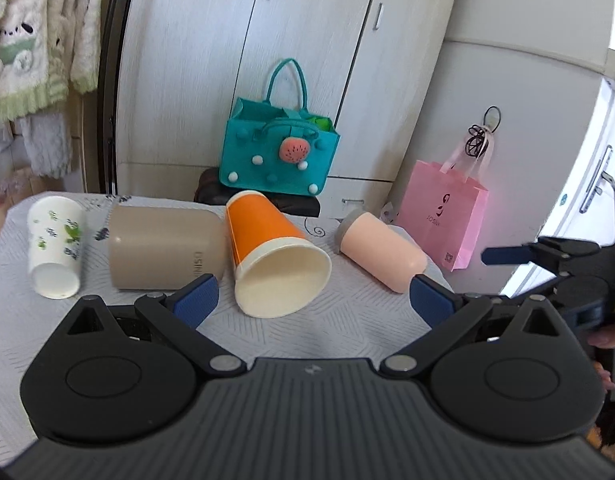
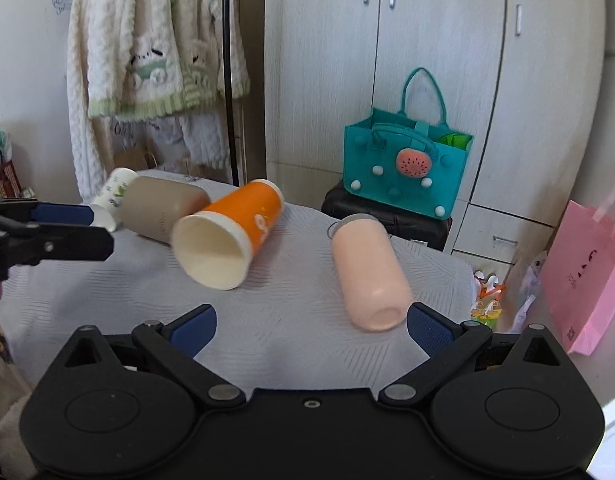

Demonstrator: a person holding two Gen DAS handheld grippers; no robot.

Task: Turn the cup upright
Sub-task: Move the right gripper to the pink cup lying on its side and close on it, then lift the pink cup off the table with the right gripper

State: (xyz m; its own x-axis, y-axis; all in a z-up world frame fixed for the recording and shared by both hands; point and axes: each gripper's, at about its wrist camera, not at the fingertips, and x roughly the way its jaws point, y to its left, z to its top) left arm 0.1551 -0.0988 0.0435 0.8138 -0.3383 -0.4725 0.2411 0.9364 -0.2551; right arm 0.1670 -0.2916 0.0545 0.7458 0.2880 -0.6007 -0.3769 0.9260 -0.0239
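- Cups lie on their sides in a row across the table (image 1: 347, 320): white cup (image 1: 55, 246) at the left edge, beige cup (image 1: 165, 246), orange cup (image 1: 273, 256) mid-table with its mouth toward the near edge, pink cup (image 2: 367, 272) by the right edge.
- Left gripper (image 1: 313, 298) is spread wide and empty, facing the orange cup, probably its target.
- Right gripper (image 2: 311, 322), also wide and empty, hangs near the pink cup.

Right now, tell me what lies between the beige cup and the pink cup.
The orange cup lies on its side between beige cup and pink cup, shown in both wrist views.
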